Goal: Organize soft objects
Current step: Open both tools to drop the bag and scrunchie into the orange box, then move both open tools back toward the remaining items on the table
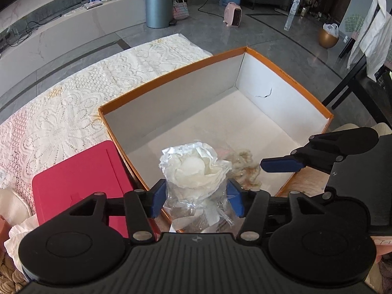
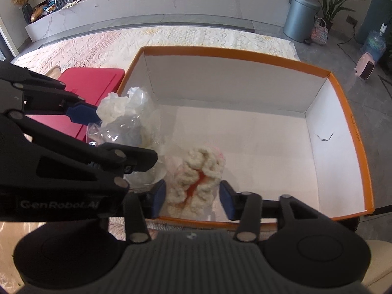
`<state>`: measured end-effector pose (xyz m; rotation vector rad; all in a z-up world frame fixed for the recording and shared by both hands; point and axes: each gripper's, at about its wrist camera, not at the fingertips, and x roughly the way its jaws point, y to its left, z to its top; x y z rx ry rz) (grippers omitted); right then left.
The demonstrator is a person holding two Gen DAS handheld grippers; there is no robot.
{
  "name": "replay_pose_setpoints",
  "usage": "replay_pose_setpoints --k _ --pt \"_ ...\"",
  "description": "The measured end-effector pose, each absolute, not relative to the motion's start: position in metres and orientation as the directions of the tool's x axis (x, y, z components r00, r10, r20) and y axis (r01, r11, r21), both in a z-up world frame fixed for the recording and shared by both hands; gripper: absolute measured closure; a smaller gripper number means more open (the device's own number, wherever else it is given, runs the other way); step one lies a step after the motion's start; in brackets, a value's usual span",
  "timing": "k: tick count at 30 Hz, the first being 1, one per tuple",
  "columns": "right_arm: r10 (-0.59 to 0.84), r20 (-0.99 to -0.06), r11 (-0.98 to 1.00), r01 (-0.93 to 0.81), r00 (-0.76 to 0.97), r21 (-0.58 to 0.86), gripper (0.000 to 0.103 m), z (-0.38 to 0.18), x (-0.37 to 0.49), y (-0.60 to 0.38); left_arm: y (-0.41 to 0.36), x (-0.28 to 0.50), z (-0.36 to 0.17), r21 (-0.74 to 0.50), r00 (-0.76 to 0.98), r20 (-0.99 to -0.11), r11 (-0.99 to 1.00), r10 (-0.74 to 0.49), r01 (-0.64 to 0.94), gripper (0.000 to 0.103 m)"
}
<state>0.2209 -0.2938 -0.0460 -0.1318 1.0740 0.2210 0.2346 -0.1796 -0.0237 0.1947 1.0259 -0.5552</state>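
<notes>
Inside the orange-rimmed white cardboard box (image 2: 343, 127), near its front wall, sit both soft items. Left gripper (image 1: 196, 196) straddles the cream cloth bundle in crinkly clear plastic (image 1: 196, 169); jaws apart, pads beside the wrap w/o squeezing, prob. letting go. Right gripper (image 2: 193, 197) likewise spread round the cream chunky-knit piece w/ orange centre (image 2: 196, 176), not pinching. Items lie side by side, touching, so the rest of the box stays free. Red flat lid (image 1: 80, 183) lies beside the box on the lace cloth (image 1: 73, 103).
</notes>
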Motion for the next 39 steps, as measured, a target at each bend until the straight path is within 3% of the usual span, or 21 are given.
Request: replay_pose_setpoints --k 5,13,29,39 --pt "0.090 -0.857 0.972 -0.231 0.508 -0.035 0.028 -0.030 0.211 -0.297 -0.175 0.227 -0.006 -0.108 0.428 -0.822 0.841 -0.376 0.530 0.028" --pt "0.071 -0.801 0.972 -0.221 0.594 -0.079 0.018 -0.001 0.179 -0.295 -0.165 0.201 0.023 -0.118 0.496 -0.758 0.838 -0.422 0.532 0.027" --pt "0.157 -0.635 0.979 -0.205 0.757 -0.003 0.015 0.010 0.083 -0.238 -0.098 0.121 0.032 -0.041 0.660 -0.642 0.877 -0.390 0.479 0.027" --pt "0.239 -0.641 0.969 -0.223 0.730 0.107 0.014 -0.021 0.052 -0.185 -0.034 0.086 -0.006 -0.018 0.686 -0.681 0.942 -0.257 0.335 0.028"
